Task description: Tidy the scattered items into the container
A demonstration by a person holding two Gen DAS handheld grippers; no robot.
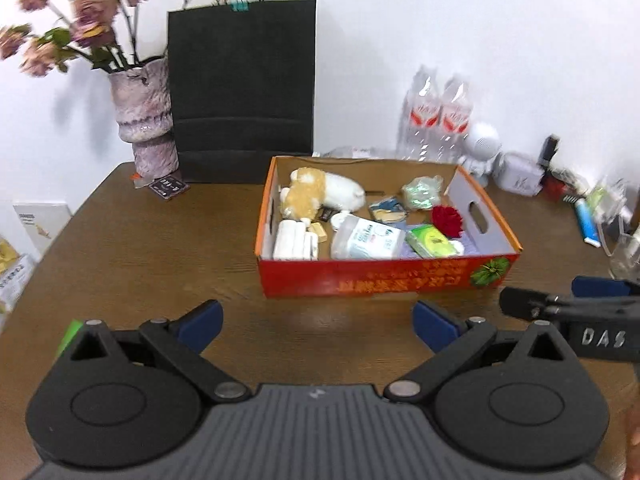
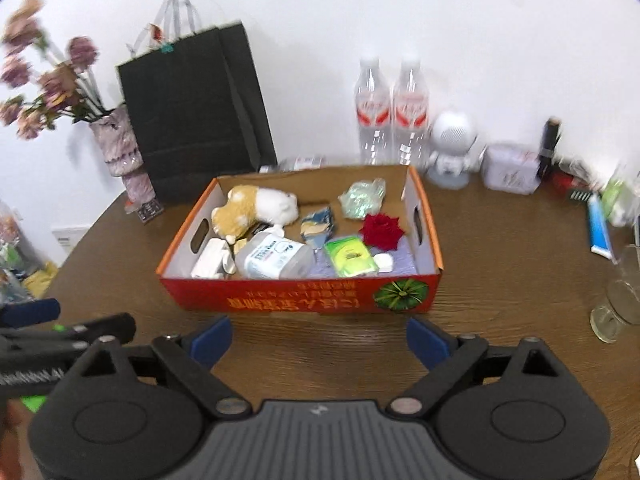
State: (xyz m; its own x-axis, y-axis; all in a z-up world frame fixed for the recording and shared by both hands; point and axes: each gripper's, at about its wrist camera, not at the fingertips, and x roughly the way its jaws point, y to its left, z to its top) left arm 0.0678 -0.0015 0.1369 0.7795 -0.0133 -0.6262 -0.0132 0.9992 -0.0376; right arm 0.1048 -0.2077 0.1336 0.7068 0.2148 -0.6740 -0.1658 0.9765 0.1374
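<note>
Flowers point(image 1: 80, 20) smeared by motion blur; petals not resolved. Print on the red box point(image 2: 300, 304) front unreadable. Right-edge clutter point(image 2: 616, 200) blurred and cut off. Glass point(image 1: 628, 252) cropped by the frame. Items beneath the plush toy point(image 1: 320, 192) partly hidden.

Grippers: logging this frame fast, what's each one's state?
Left gripper: open, holding nothing.
Right gripper: open, holding nothing.
</note>
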